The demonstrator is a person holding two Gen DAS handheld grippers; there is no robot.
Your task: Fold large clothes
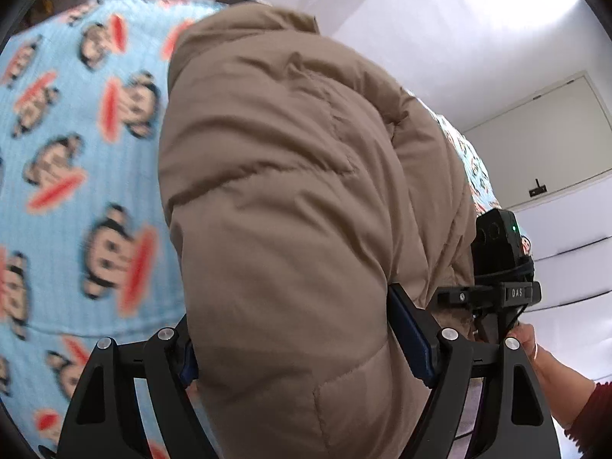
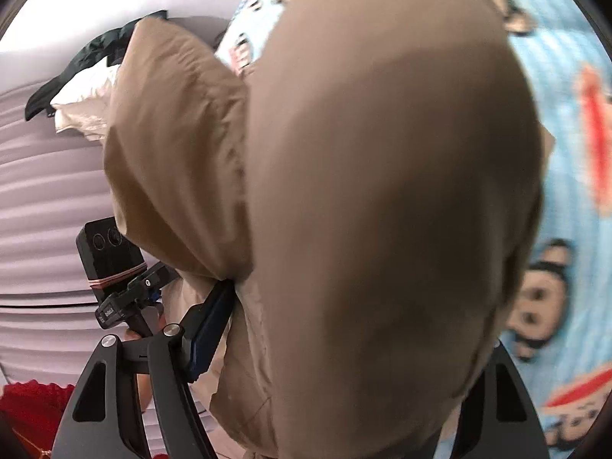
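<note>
Item: 1 tan puffer jacket (image 1: 290, 199), bunched and held above a blue monkey-print blanket (image 1: 69, 176) (print blurred). Left gripper (image 1: 306, 344): 2 fingers clamped on a thick fold of the jacket. Right gripper (image 2: 344, 329): jacket bulk between its fingers, 1 finger hidden; grip cannot be told.

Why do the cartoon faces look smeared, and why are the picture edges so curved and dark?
Left wrist view: the light blue monkey-print blanket is motion-blurred; the puffy tan quilted jacket is sharper. Right wrist view: the jacket sits too close, soft and shadowed. Both views: a fisheye lens bends edges and darkens corners.
</note>
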